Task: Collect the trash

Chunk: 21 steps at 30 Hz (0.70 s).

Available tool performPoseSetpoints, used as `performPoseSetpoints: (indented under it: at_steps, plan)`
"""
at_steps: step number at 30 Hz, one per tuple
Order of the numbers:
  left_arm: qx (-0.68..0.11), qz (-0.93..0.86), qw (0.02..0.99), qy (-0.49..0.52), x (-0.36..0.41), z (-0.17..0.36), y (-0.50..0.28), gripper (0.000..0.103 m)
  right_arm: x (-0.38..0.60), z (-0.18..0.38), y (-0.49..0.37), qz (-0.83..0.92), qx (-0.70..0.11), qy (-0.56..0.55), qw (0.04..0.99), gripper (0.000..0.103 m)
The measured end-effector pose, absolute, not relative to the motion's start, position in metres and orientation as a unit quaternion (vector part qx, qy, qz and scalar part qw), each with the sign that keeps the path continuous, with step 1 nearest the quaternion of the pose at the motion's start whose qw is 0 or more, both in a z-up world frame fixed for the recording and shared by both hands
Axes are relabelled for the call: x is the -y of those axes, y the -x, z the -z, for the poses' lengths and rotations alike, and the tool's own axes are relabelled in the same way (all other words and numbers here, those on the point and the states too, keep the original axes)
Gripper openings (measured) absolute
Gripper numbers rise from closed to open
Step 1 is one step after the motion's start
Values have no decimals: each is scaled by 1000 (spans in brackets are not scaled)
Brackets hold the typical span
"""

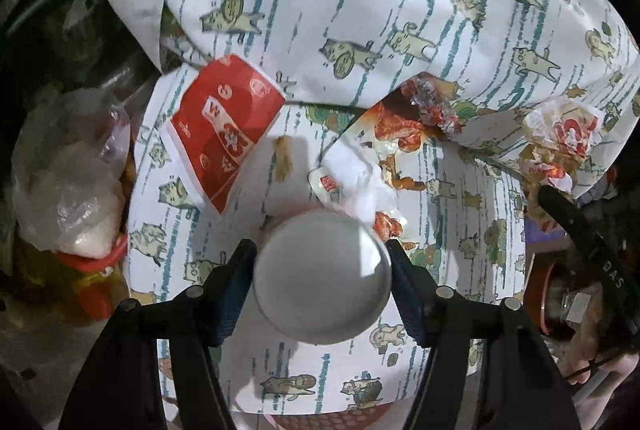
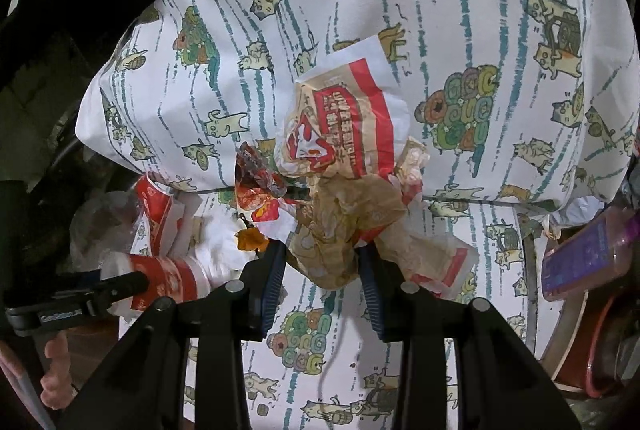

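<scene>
The left tool [image 1: 322,262] gripped a white-bottomed red paper cup [image 1: 322,276] – the right tool [image 2: 322,266] clamped a crumpled brown greasy wrapper [image 2: 340,230] over the cat-print cloth [image 2: 460,30].

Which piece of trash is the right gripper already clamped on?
The crumpled brown wrapper, pinched in the right gripper. The red carton lies loose on the cloth, and the cup is in the left gripper.

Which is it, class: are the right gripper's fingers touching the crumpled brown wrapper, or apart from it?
Touching. In the right wrist view the right gripper has both blue pads pressed against the sides of the crumpled brown wrapper, with no gap showing on either side.
</scene>
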<state>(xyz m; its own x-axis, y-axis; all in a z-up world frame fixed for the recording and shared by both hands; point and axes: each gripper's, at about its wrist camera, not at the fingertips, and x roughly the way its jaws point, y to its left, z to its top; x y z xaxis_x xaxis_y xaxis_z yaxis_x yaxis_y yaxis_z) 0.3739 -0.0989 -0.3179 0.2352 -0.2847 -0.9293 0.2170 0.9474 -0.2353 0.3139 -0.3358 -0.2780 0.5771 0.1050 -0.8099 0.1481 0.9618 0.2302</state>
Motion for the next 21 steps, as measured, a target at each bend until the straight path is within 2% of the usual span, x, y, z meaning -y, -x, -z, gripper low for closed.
performPoseSetpoints:
  at_steps: [10, 21]
  plan:
    - [-571, 183, 800, 8, 101, 288, -361, 66, 328, 263, -306, -1, -444, -133, 886, 36]
    - [-527, 249, 809, 79, 68, 199, -300, 66, 317, 196, -238, -81, -379, -148, 910, 36]
